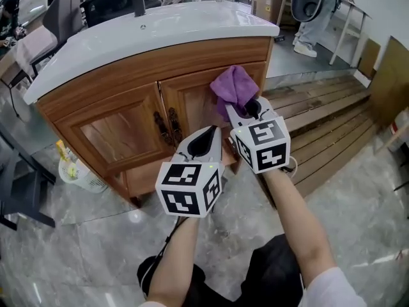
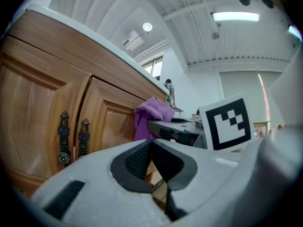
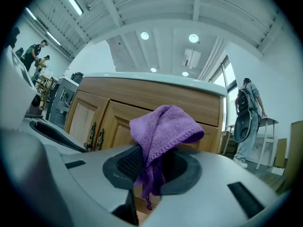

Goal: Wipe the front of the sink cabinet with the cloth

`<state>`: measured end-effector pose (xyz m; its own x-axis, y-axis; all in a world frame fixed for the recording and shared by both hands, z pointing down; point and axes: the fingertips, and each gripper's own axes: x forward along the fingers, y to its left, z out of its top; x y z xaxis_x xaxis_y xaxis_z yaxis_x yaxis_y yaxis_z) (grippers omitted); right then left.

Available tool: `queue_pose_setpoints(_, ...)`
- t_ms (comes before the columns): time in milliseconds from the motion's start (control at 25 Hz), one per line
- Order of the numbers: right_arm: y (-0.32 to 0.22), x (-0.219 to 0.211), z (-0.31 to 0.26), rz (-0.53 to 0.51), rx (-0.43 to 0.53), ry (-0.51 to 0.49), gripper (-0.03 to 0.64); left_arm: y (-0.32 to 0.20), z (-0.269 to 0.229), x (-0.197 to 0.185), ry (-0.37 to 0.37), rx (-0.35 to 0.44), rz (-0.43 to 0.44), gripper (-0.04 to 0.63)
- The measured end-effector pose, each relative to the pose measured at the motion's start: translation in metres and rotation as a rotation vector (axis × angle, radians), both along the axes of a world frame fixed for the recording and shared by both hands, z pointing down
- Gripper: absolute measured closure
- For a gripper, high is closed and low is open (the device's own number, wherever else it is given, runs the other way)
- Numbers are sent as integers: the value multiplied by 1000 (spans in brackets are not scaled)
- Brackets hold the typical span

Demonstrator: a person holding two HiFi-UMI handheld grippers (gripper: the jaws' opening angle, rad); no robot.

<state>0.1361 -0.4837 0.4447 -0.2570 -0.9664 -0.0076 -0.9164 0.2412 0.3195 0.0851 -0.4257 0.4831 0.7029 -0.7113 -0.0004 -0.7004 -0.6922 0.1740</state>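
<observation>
cloth [image 1: 234,88] clamped in my right gripper [image 1: 252,107], up at the right door [image 1: 192,101] of the sink cabinet [image 1: 121,75]; contact unconfirmed. left gripper [image 1: 207,134] closed on nothing, idle. wiping step in hand; next, i judge, press flat and sweep across.

Purple cloth [image 1: 234,87], brown wood-grain cabinet [image 1: 118,133] (handles [image 1: 165,128] seemingly blackish), white sink top [image 1: 160,31], black-and-white marker cubes [image 1: 189,188].
</observation>
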Motion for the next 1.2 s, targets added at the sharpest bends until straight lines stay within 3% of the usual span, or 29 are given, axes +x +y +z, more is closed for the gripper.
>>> queue_pose_setpoints(200, -1, 29, -1, 63, 1, 17, 540, 5, 1, 19, -3, 1, 34, 589)
queue_pose_setpoints(480, -3, 75, 3, 160, -17, -7, 540, 4, 4, 14, -9, 1, 19, 589)
queue_pose_setpoints(680, -1, 82, 8, 165, -33, 12, 540, 4, 5, 16, -7, -1, 16, 589)
queue_pose_setpoints(880, 10, 51, -1, 85, -5, 30, 540, 3, 4, 10, -12, 5, -1, 589)
queue_pose_setpoints(1200, 30, -55, -8, -163, 18, 10, 540, -5, 1, -37, -27, 12, -109, 589)
